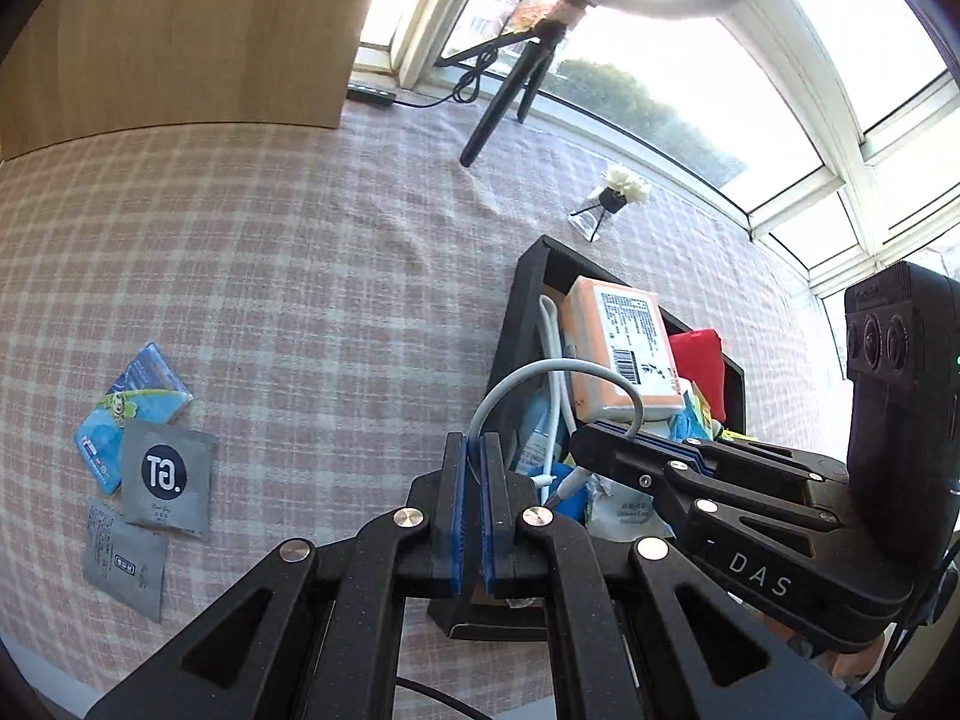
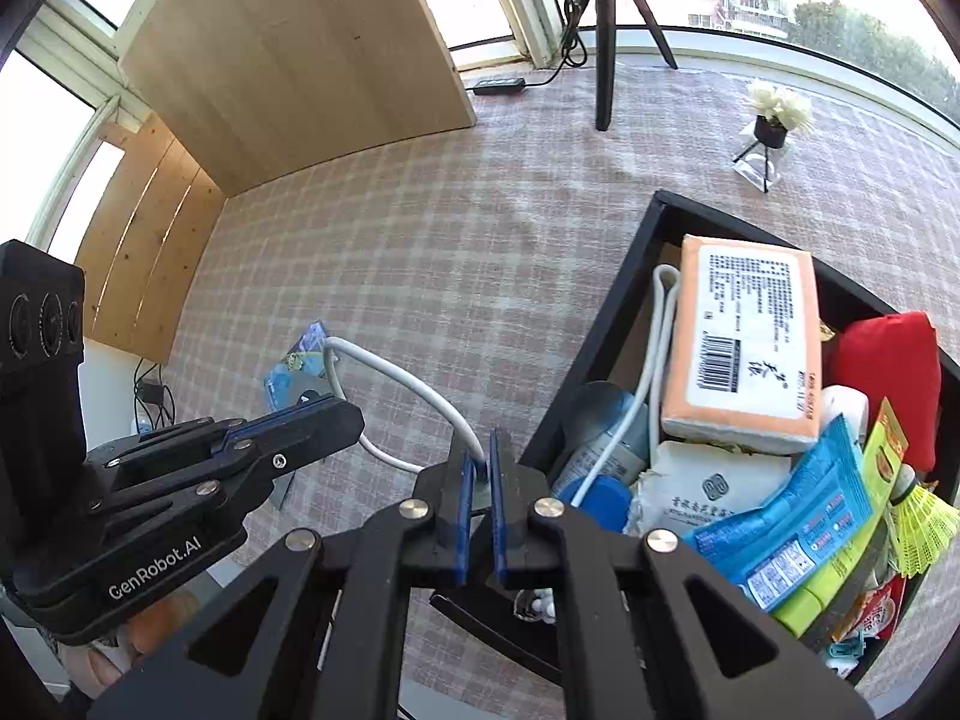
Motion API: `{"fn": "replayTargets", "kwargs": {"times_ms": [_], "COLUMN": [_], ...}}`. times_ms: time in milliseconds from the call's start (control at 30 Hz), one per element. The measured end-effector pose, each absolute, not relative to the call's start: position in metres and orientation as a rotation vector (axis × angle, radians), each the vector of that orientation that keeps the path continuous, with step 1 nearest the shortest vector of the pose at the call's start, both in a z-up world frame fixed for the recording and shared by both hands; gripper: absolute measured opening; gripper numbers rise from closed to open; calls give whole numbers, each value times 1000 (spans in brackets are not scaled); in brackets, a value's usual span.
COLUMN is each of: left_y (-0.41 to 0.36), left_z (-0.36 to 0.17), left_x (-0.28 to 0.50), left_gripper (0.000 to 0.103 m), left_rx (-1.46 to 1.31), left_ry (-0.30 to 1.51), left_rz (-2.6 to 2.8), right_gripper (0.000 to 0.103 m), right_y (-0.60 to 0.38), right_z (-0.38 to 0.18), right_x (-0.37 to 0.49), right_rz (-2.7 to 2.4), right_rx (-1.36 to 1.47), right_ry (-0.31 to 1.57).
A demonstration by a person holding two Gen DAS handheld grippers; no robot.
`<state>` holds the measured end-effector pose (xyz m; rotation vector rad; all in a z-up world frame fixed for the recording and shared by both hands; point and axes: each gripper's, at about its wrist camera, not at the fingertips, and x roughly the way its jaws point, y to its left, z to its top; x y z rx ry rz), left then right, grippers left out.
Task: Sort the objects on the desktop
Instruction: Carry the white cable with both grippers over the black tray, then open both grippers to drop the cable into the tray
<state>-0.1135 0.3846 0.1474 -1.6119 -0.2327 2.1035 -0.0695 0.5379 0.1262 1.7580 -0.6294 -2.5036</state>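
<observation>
Left tool (image 1: 474, 450): jaws closed on one end of the white cable (image 1: 540, 369), lower centre of the left wrist view.
Right tool (image 2: 480, 468): jaws pinched shut on the cable's other end, lower centre of the right wrist view.
White cable: arches in a loop between the two tools, raised clear of the tabletop (image 1: 330, 270).
Black tray (image 2: 606, 330): right of frame, crowded with an orange tissue pack (image 2: 744, 348), a red item (image 2: 888, 372) and a blue packet (image 2: 792, 522).
Sachets (image 1: 162, 468): grey and blue, lying flat at lower left of the left wrist view, well apart from the tray.
</observation>
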Motion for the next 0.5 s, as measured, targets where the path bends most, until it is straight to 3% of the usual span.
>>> {"fn": "replayTargets", "kwargs": {"times_ms": [500], "left_y": [548], "left_z": [160], "left_x": [-60], "left_gripper": [4], "left_rx": [-1526], "left_ry": [46], "left_rz": [1843], "right_gripper": [6], "right_y": [658], "right_z": [142], "right_x": [39], "right_rz": [-2706], "right_rx": [1839], "right_ry": [-901]}}
